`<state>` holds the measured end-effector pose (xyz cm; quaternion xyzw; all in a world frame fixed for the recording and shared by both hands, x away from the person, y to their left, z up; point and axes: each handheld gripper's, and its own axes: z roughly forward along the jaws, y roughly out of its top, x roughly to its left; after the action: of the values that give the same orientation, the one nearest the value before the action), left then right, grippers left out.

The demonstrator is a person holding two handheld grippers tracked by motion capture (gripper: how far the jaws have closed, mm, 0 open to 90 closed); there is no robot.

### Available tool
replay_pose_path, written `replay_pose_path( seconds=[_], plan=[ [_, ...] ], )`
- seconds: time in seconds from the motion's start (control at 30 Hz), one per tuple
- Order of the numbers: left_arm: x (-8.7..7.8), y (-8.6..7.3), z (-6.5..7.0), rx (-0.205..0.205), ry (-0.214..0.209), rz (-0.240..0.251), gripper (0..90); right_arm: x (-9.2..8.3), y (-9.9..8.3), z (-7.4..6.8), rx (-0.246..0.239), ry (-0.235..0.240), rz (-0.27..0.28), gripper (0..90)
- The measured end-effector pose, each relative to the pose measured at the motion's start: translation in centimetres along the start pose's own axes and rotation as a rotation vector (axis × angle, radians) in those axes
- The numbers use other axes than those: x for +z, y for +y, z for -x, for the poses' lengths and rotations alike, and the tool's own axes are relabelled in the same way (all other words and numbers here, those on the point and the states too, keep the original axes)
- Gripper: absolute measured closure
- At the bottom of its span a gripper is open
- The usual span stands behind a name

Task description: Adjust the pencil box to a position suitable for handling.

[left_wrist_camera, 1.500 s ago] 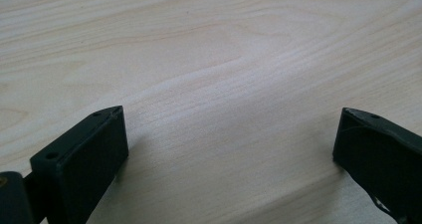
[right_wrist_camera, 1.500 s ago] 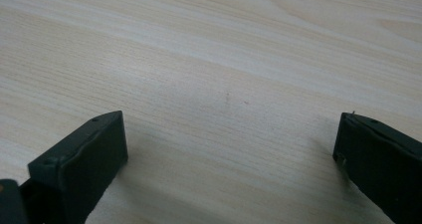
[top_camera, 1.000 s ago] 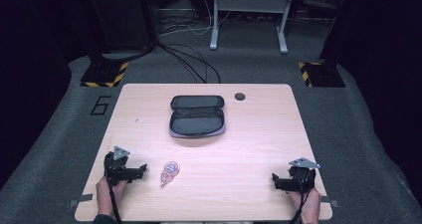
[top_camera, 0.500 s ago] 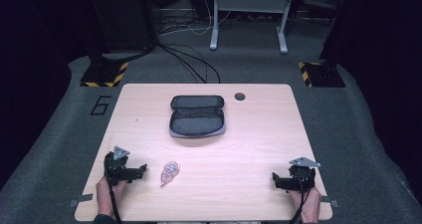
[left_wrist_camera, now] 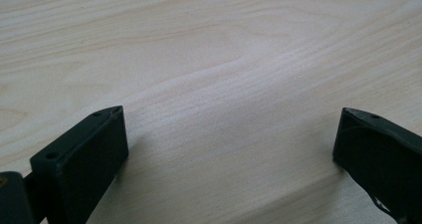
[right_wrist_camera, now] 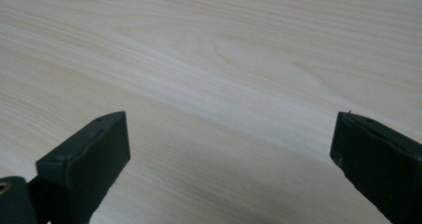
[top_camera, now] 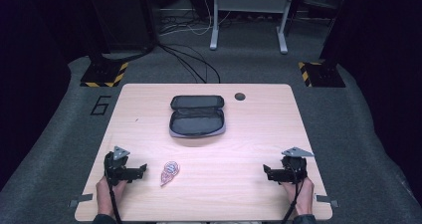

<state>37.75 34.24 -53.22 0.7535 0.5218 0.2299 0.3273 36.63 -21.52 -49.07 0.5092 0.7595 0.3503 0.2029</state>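
Your left gripper [top_camera: 142, 168]: resting at the pale wooden table's [top_camera: 259, 134] near left corner, jaws spread wide, nothing between them but bare wood grain. Small pink-and-white patterned packet [top_camera: 170, 172]: flat on the table, just beside that gripper's tips. Open grey zip-up fabric pouch [top_camera: 197, 116]: farther back, centre. Your right gripper [top_camera: 266, 171]: near right corner, jaws likewise wide apart, empty.

high view overhead facing forward, gripper views close, low, sharing table [top_camera: 249, 149]
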Motion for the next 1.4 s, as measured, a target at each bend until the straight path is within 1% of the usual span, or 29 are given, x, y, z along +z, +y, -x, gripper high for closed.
replay_pose_path(
  seconds=[0.03,0.07,0.13,0.17,0.23,0.27,0.3,0.37,0.4,0.43,0.47,0.53,0.6,0.63,0.67,0.7,0.77,0.83,0.87,0.9,0.93,1.0,1.03,1.1,1.17,1.23,1.33,1.37,1.4],
  plan=[
    [0.0,0.0,0.0,0.0,0.0,0.0,0.8,0.2,0.9,-0.4,-0.018,0.014,0.0,2.1],
    [0.0,0.0,0.0,0.0,0.0,0.0,0.8,0.2,0.9,-0.4,-0.018,0.014,0.0,2.1],
    [0.0,0.0,0.0,0.0,0.0,0.0,0.8,0.4,1.8,-0.9,-0.026,0.031,0.002,2.1],
    [0.0,0.0,0.0,0.0,0.0,0.0,0.8,0.4,1.8,-0.9,-0.026,0.031,0.002,2.1],
    [0.0,0.0,0.0,0.0,0.0,0.0,0.8,0.6,2.4,-1.2,-0.038,0.036,0.003,2.2],
    [0.0,0.0,0.0,0.0,0.0,0.0,0.8,0.8,2.9,-1.5,-0.046,0.05,0.004,2.2],
    [0.0,0.0,0.0,0.001,-0.001,-0.001,0.8,0.8,3.1,-1.6,-0.043,0.051,-0.003,2.2],
    [0.0,0.0,0.0,0.001,-0.001,-0.001,0.8,0.9,3.4,-1.8,-0.05,0.054,0.001,2.3],
    [0.0,0.0,0.0,0.001,-0.001,-0.001,0.8,1.1,3.8,-2.0,-0.056,0.061,-0.001,2.4],
    [0.0,0.0,0.0,0.002,-0.001,-0.002,0.8,1.2,4.0,-2.2,-0.061,0.059,-0.002,2.4],
    [0.0,0.0,0.0,0.001,-0.001,-0.001,0.8,1.3,4.3,-2.3,-0.064,0.07,-0.007,2.5],
    [0.0,0.0,0.0,0.003,-0.002,-0.001,0.8,1.6,4.7,-2.6,-0.075,0.075,-0.008,2.6],
    [0.0,0.0,0.0,0.002,-0.001,-0.001,0.8,1.7,4.9,-2.7,-0.076,0.078,-0.004,2.6],
    [0.0,0.0,0.0,0.003,-0.002,-0.001,0.8,1.8,5.1,-2.9,-0.082,0.082,-0.012,2.5],
    [0.0,0.0,0.0,0.002,-0.001,-0.001,0.8,2.1,5.7,-3.2,-0.095,0.087,-0.008,2.6],
    [0.0,0.0,0.0,0.002,-0.001,-0.001,0.8,2.1,5.7,-3.2,-0.095,0.087,-0.008,2.6],
    [0.0,0.0,0.0,0.002,-0.001,-0.001,0.8,2.5,6.4,-3.4,-0.122,0.099,-0.011,2.7],
    [0.0,0.0,0.0,0.002,-0.001,-0.001,0.9,2.7,6.8,-3.7,-0.117,0.099,-0.01,2.7],
    [0.0,0.0,0.0,0.001,-0.001,0.0,0.8,2.8,7.2,-3.9,-0.115,0.108,-0.011,2.8],
    [0.0,0.0,0.0,0.003,0.0,-0.001,0.8,3.0,7.4,-3.9,-0.126,0.106,-0.01,2.8],
    [0.0,0.0,0.0,0.001,-0.001,0.0,0.8,3.1,7.7,-4.1,-0.117,0.113,-0.01,2.7],
    [0.0,0.0,0.0,0.001,-0.001,-0.001,0.8,3.4,8.2,-4.2,-0.13,0.123,-0.012,2.7],
    [0.0,0.0,0.0,0.001,-0.001,0.0,0.8,3.5,8.4,-4.3,-0.126,0.123,-0.017,2.7],
    [0.0,0.0,0.0,0.002,-0.001,-0.001,0.8,3.7,8.6,-4.4,-0.129,0.125,-0.009,2.8],
    [0.0,0.0,0.0,0.001,0.0,0.0,0.8,4.1,9.5,-4.6,-0.136,0.139,-0.019,2.7],
    [0.0,0.0,0.0,0.002,-0.002,-0.001,0.8,4.5,9.9,-4.7,-0.144,0.149,-0.014,2.8],
    [0.0,0.0,0.0,0.002,-0.002,-0.001,0.8,5.1,10.6,-5.0,-0.133,0.158,-0.023,2.8],
    [0.0,0.0,0.0,0.002,0.0,0.0,0.8,5.4,10.9,-5.0,-0.146,0.164,-0.027,2.8],
    [0.0,0.0,0.0,0.002,0.0,0.0,0.8,5.6,11.1,-5.1,-0.143,0.165,-0.027,2.8]
  ],
)
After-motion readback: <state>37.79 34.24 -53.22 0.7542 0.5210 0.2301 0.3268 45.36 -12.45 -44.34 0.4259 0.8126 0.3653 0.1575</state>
